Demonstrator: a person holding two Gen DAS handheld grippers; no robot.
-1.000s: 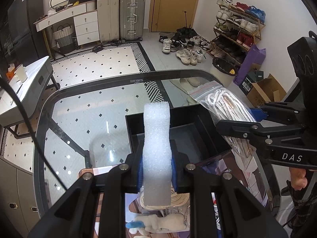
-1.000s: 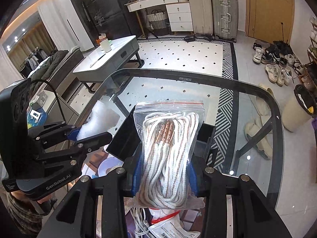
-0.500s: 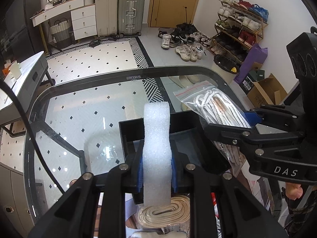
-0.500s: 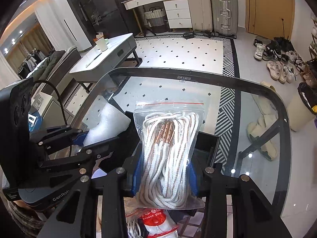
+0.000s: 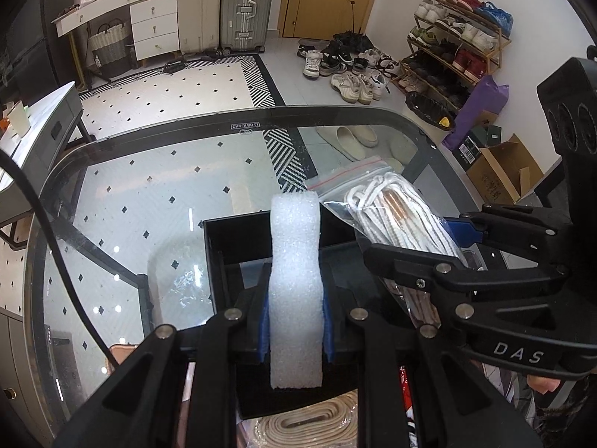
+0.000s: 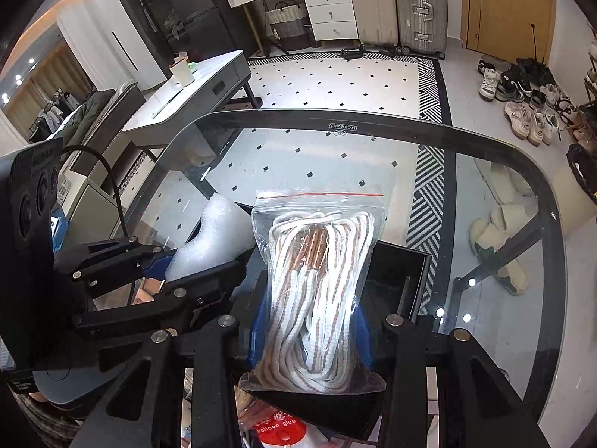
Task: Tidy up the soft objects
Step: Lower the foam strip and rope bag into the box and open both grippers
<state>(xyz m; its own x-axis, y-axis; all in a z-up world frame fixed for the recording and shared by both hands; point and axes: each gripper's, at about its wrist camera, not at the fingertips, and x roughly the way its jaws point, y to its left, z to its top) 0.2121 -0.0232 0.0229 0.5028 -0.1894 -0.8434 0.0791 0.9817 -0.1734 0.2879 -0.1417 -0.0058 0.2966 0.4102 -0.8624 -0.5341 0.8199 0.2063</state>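
Observation:
My left gripper (image 5: pixel 294 321) is shut on a white foam strip (image 5: pixel 295 261) and holds it upright over a black open box (image 5: pixel 227 239) on the glass table (image 5: pixel 149 171). My right gripper (image 6: pixel 311 330) is shut on a clear zip bag of white cord (image 6: pixel 317 272) and holds it over the same box (image 6: pixel 399 272). In the left wrist view the bag (image 5: pixel 388 209) and the right gripper (image 5: pixel 421 261) sit just right of the foam. In the right wrist view the foam (image 6: pixel 212 235) and the left gripper (image 6: pixel 186 261) sit to the left.
A flat coil of beige band (image 5: pixel 309 422) and a red "balloon glue" pack (image 6: pixel 280 429) lie at the table's near side. Under the glass are slippers (image 6: pixel 500 239) and a patterned floor. Suitcases (image 5: pixel 224 3), a shoe rack (image 5: pixel 455 37) and a grey side table (image 6: pixel 194 100) stand beyond.
Both grippers have moved forward with their loads and now stand over the black box. The foam and the bag have come closer together.

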